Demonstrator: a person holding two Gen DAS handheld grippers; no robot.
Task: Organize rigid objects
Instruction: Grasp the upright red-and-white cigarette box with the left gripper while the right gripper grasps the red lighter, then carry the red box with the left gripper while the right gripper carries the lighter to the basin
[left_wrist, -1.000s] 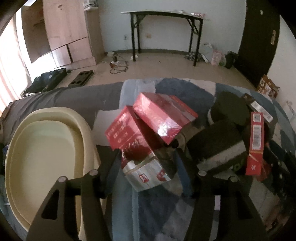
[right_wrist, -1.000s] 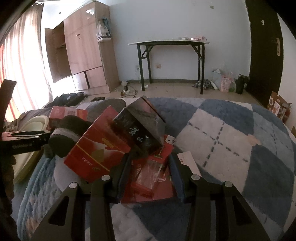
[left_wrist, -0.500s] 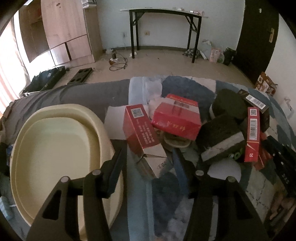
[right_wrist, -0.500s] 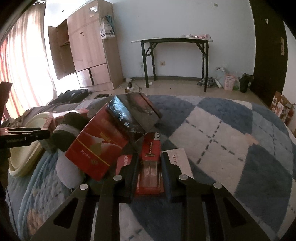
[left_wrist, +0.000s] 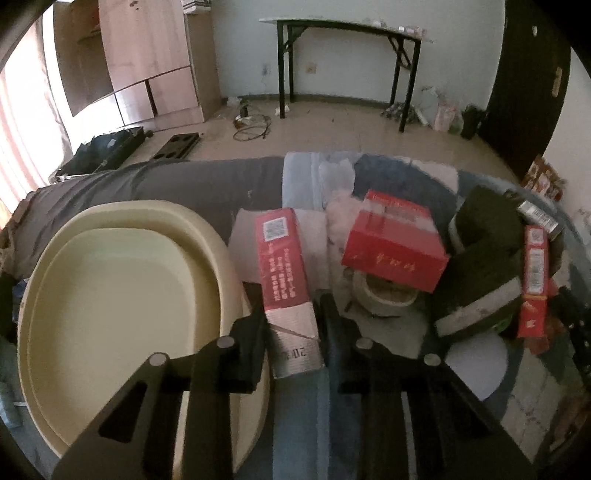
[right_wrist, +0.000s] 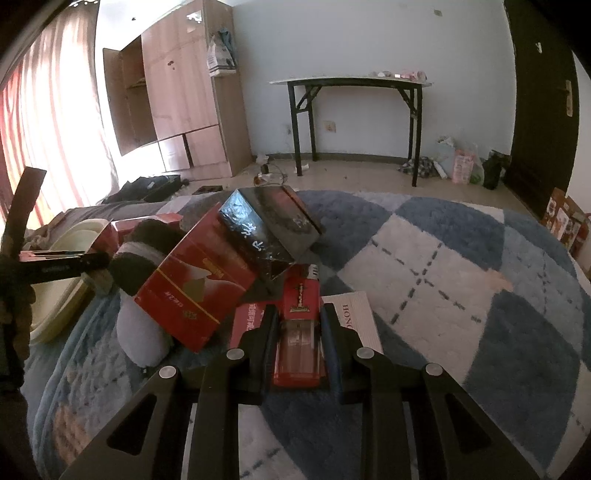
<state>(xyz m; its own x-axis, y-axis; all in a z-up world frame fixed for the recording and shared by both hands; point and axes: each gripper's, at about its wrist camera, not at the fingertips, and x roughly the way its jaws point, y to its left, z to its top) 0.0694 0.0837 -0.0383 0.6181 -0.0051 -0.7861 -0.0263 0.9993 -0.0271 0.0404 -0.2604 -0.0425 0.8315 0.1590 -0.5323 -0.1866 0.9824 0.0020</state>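
Observation:
In the left wrist view my left gripper (left_wrist: 291, 325) has its jaws closing on a narrow red and white box (left_wrist: 282, 266), and the pads press its silver end. The box lies beside the rim of a cream basin (left_wrist: 110, 295). My right gripper (right_wrist: 298, 328) is shut on a red lighter (right_wrist: 300, 317) with a clear lower half, which lies on a flat red pack. Just beyond it a red box (right_wrist: 195, 291) leans under a black box (right_wrist: 266, 229). At the far left of the right wrist view, the left gripper (right_wrist: 62, 264) shows with its box.
A wide red box (left_wrist: 395, 247) rests on a tape roll (left_wrist: 384, 295). Dark green slippers (left_wrist: 480, 273) and a slim red box (left_wrist: 533, 280) lie to the right. A white card box (right_wrist: 354, 317) sits by the lighter. A blue and white checked rug (right_wrist: 461, 277) covers the surface.
The left jaws, wide a moment ago, have come together on the narrow red and white box, and the red boxes have shifted apart. The right jaws closed on the lighter and stay there.

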